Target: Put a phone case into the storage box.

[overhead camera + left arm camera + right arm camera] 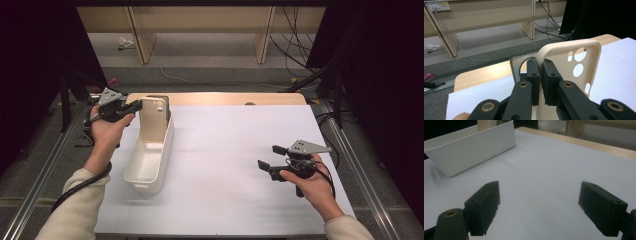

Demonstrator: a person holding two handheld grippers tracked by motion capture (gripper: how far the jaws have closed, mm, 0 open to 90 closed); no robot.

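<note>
A beige phone case (152,120) stands upright in the far end of a white plastic bin (148,162) at the table's left. My left gripper (134,106) is shut on the case's left edge. In the left gripper view the two black jaws pinch the rim of the phone case (564,65), whose camera cutouts show to the right. A second, grey case (517,65) stands just behind it. My right gripper (270,157) hovers open over the white table sheet at the right, with nothing between its jaws. The bin's side wall (471,147) lies far ahead in the right gripper view.
A white sheet (225,165) covers the table, with a wooden edge (240,98) along the far side. Metal rails (42,175) run along both sides. Beyond the table are wooden furniture legs (142,42) and cables (295,45) on the grey floor.
</note>
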